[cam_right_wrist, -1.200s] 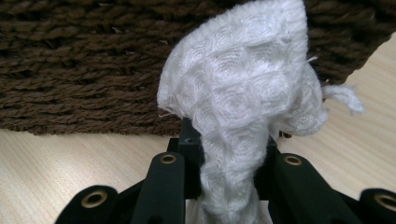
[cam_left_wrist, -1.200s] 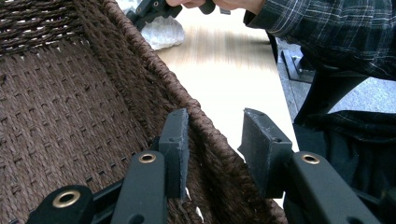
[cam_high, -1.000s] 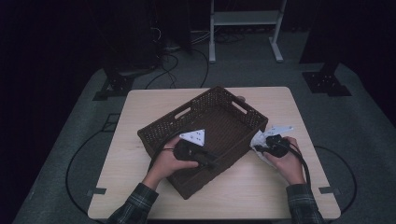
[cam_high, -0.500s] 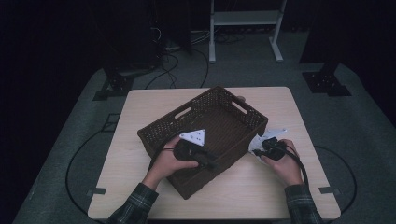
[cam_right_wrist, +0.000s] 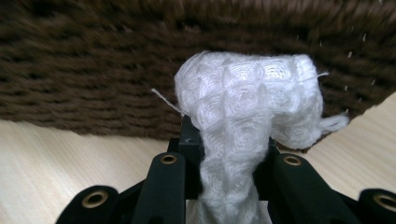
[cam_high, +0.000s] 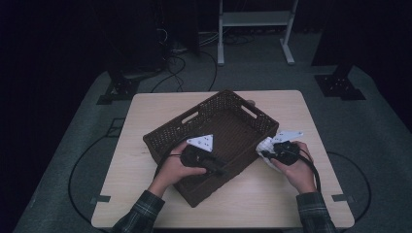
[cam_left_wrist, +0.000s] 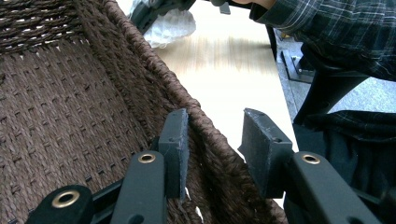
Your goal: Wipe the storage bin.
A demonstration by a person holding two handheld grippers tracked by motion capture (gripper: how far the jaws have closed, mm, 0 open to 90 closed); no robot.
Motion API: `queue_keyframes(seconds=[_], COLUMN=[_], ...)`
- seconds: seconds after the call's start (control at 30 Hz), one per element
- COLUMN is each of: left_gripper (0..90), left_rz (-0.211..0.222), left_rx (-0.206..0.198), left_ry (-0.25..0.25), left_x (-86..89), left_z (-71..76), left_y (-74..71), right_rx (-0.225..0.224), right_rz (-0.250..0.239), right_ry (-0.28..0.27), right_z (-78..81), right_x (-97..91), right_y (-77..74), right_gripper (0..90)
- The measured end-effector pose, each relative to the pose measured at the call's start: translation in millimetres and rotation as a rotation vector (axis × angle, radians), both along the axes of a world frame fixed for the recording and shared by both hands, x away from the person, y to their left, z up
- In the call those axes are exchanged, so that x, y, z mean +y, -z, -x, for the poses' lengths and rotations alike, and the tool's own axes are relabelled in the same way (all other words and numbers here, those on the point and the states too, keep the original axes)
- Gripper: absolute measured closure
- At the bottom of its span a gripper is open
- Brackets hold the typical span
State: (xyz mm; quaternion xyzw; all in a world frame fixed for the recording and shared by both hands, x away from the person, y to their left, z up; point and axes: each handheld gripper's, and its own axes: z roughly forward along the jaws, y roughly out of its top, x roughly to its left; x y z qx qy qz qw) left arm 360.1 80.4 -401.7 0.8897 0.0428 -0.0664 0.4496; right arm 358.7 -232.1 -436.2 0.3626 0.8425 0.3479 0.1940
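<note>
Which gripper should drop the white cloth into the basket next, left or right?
Right. The right gripper is already shut on the white cloth, just outside the wicker basket wall. The left gripper straddles the basket's near rim, steadying it.

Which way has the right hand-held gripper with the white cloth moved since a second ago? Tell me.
Yes. The right hand-held gripper, shut on the white cloth, has risen slightly along the basket wall, toward its rim.

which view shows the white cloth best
The right gripper view: the cloth sits close up, bunched and pinched between the right gripper's jaws, in front of the basket wall. The high view shows it as a small white patch by the basket's right side. The left gripper view catches a blurred corner of it far off.
</note>
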Motion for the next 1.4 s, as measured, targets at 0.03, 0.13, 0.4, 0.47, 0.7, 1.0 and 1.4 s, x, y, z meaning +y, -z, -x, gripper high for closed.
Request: queue_keyframes(seconds=[0.03,0.13,0.4,0.47,0.7,1.0,1.4], left_gripper=[61.1,61.1,61.1,61.1,61.1,61.1,61.1], left_rz=[0.000,0.000,0.000,0.000,0.000,0.000,0.000], left_rx=[0.000,0.000,0.000,0.000,-0.001,-0.003,-0.002], left_ry=[0.000,0.000,0.000,0.000,0.000,-0.001,-0.001], left_x=[0.0,0.0,0.0,0.0,-0.2,-0.2,-0.3], left_z=[0.0,0.1,0.1,0.1,0.1,0.3,0.3], left_y=[0.0,0.0,0.0,0.0,0.1,0.1,0.1], right_rx=[-0.003,-0.026,-0.056,-0.061,-0.044,-0.004,0.053], right_rz=[-0.003,-0.006,-0.019,-0.024,-0.032,-0.004,0.049], right_ry=[-0.001,-0.012,-0.026,-0.029,-0.034,-0.032,-0.037], right_z=[0.9,4.7,12.3,13.6,11.2,4.5,-1.3], right_x=[0.5,2.1,4.0,4.1,6.0,11.1,15.2], right_y=[-1.9,-9.5,-20.6,-22.9,-16.4,1.0,19.9], right_gripper=[72.8,72.7,72.7,72.7,73.0,73.5,74.1])
